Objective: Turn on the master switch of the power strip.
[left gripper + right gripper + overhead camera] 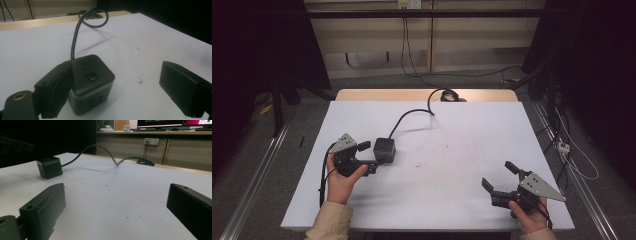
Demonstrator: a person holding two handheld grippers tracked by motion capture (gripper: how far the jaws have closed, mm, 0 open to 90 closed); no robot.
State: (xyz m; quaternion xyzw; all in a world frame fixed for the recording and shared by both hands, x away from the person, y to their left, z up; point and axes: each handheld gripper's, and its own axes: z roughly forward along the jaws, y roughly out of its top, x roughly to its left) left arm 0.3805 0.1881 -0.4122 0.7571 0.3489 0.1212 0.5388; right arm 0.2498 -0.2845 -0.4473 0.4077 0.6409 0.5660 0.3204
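A dark grey cube power socket (384,150) sits on the white table top (452,150), left of centre. Its grey cable (412,114) arcs back to a coil (448,94) at the far edge. My left gripper (368,156) lies level just left of the cube, open. In the left gripper view the cube (91,82) stands against the left jaw's inner side, and the other jaw stands far off it. A button (92,76) shows on the cube's top. My right gripper (499,175) rests near the front right, open, with bare table between its jaws (115,202).
A strip of the wooden desk (422,94) shows past the white top's far edge. Cables (404,45) hang from a wall outlet behind. Metal rails (257,165) run along both sides on the floor. Small dark specks (418,164) mark the middle of the table.
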